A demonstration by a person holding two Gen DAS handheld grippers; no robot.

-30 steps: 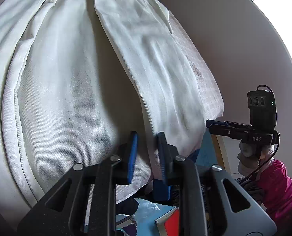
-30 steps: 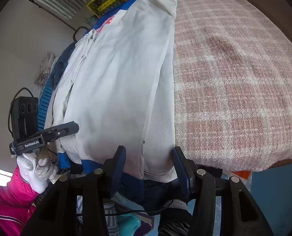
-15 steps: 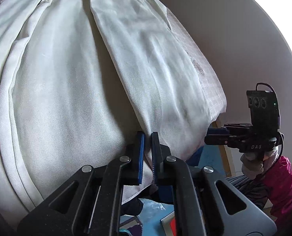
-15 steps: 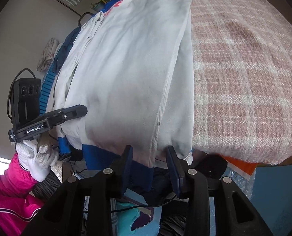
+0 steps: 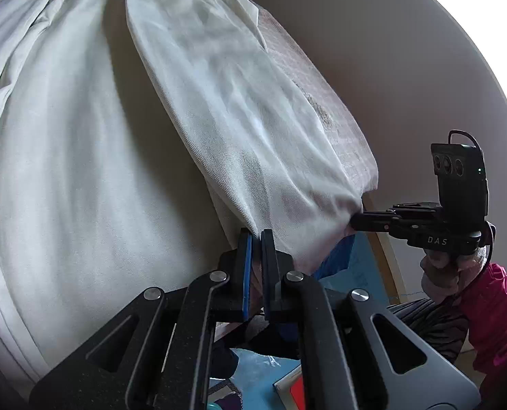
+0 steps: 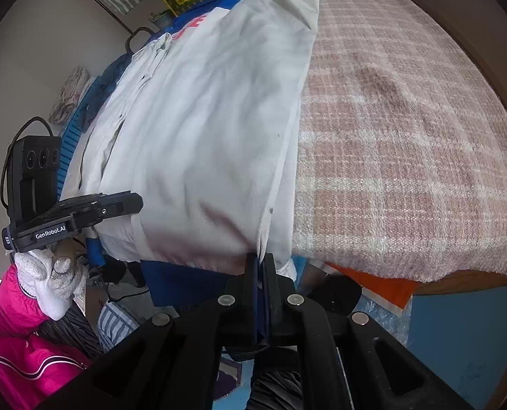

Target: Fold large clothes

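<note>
A large white garment [image 5: 65, 171] with blue trim and red lettering lies on a table under a pink plaid cloth [image 6: 407, 136]. One white panel [image 5: 253, 130] is folded over and lifted at its near hem. My left gripper [image 5: 256, 239] is shut on the left corner of that hem. My right gripper [image 6: 261, 259] is shut on the hem's other corner; it also shows in the left wrist view [image 5: 359, 220]. The left gripper shows in the right wrist view [image 6: 134, 203]. The garment also fills the right wrist view [image 6: 202, 136].
The plaid cloth's near edge hangs over the table front. Below it lie blue and orange items [image 6: 373, 283] and dark clutter [image 6: 123, 273]. A gloved hand and pink sleeve [image 6: 31, 294] hold the left gripper. A wall [image 5: 390, 68] stands at the right.
Both grippers went from open to shut on the near hem of the folded white panel. The panel is now pulled taut and lifted between them.
</note>
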